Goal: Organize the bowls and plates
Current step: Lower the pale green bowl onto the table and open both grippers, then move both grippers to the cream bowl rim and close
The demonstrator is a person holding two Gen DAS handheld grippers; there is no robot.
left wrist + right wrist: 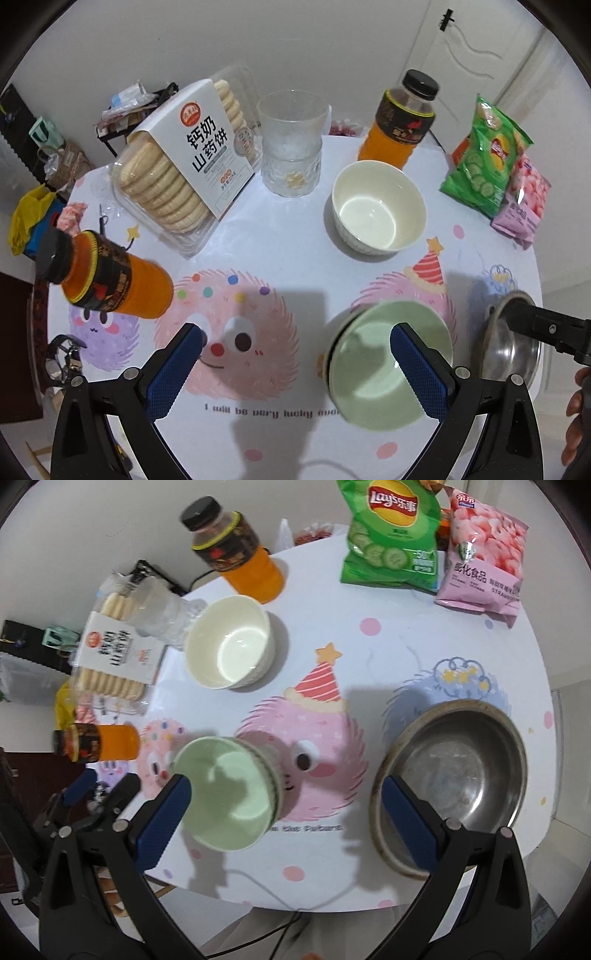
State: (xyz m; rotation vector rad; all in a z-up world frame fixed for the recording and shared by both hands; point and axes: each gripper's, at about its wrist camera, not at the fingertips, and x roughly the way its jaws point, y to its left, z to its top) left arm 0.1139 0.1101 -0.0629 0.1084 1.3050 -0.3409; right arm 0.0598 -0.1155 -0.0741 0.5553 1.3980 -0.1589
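Round table [388,635] under a cartoon-monster cloth. On it: cream bowl [231,642], green bowl [225,794], steel bowl [450,775], two orange drink bottles [400,122] [110,275], glass tumbler [291,144], biscuit box [177,162], green crisp bag [391,535], pink snack bag [480,550].

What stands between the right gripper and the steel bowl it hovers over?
Nothing visible. The right gripper is open above the table, and the steel bowl lies bare; the green bowl sits off to one side.

right gripper [284,808] wide open over the counter [369,657], green bowl [225,797] and steel bowl [450,775] either side, holding nothing
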